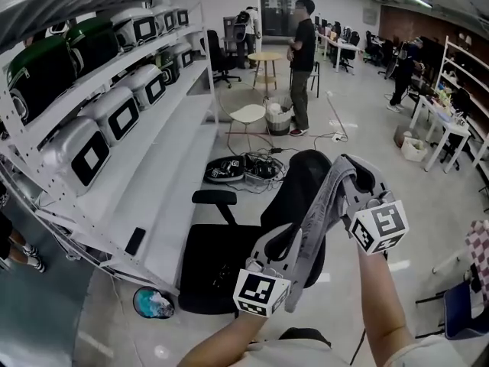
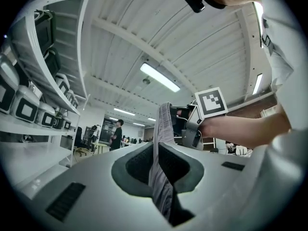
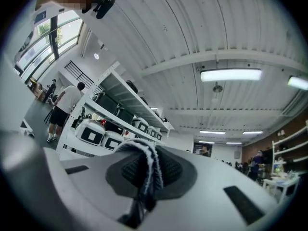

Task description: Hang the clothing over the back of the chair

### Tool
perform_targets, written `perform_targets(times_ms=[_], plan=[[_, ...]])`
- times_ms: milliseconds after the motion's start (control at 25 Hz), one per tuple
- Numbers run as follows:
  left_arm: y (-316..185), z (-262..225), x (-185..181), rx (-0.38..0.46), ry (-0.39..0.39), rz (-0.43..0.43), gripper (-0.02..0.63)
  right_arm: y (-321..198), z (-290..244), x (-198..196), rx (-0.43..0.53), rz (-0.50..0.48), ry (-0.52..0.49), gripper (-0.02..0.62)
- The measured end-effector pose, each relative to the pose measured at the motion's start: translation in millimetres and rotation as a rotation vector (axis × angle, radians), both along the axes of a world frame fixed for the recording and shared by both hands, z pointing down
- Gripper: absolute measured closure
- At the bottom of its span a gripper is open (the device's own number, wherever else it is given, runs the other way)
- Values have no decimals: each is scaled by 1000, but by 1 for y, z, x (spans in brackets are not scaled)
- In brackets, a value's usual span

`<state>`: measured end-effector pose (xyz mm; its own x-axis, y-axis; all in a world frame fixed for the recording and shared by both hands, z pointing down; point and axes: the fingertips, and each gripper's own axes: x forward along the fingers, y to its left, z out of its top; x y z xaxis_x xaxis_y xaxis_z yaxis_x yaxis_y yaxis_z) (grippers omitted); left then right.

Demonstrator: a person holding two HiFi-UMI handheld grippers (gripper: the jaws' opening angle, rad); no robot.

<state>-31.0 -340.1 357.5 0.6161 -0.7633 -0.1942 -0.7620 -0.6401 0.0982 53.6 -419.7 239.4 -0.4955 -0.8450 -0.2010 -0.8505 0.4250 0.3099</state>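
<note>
Partly, the clothing (image 1: 317, 220) hides the back of the chair (image 1: 294, 180).

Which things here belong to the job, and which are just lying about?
Job: grey fabric garment, black office chair, left gripper, right gripper.
Lying about: white metal shelving, silver cases, round wooden table, black gear on floor.

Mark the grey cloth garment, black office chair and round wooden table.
grey cloth garment (image 1: 318, 220), head view, its middle stretch.
black office chair (image 1: 290, 186), head view, its backrest.
round wooden table (image 1: 265, 55), head view, its top.
</note>
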Motion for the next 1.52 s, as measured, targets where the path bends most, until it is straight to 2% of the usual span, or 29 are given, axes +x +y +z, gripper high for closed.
perform_targets(times_ms=[320, 560, 760, 920, 1160, 1400, 1520], plan=[[-71, -20, 8, 23, 2, -42, 569, -65, -3, 13, -27, 13, -7, 566], [-99, -27, 19, 33, 14, -74, 569, -114, -22, 30, -2, -3, 1, 566], [-119, -25, 13, 14, 13, -118, 569, -155, -18, 43, -21, 0, 7, 566], [-134, -22, 8, -7, 8, -150, 569, -185, -20, 72, -20, 36, 4, 566], [-152, -13, 19, -29, 4, -158, 569, -205, 2, 120, -68, 101, 9, 566], [-159, -4, 49, -49, -13, -135, 569, -205, 42, 142, -138, 122, 53, 566], [-162, -3, 48, -43, -19, -155, 569, -206, 67, 158, -180, 147, 47, 566]])
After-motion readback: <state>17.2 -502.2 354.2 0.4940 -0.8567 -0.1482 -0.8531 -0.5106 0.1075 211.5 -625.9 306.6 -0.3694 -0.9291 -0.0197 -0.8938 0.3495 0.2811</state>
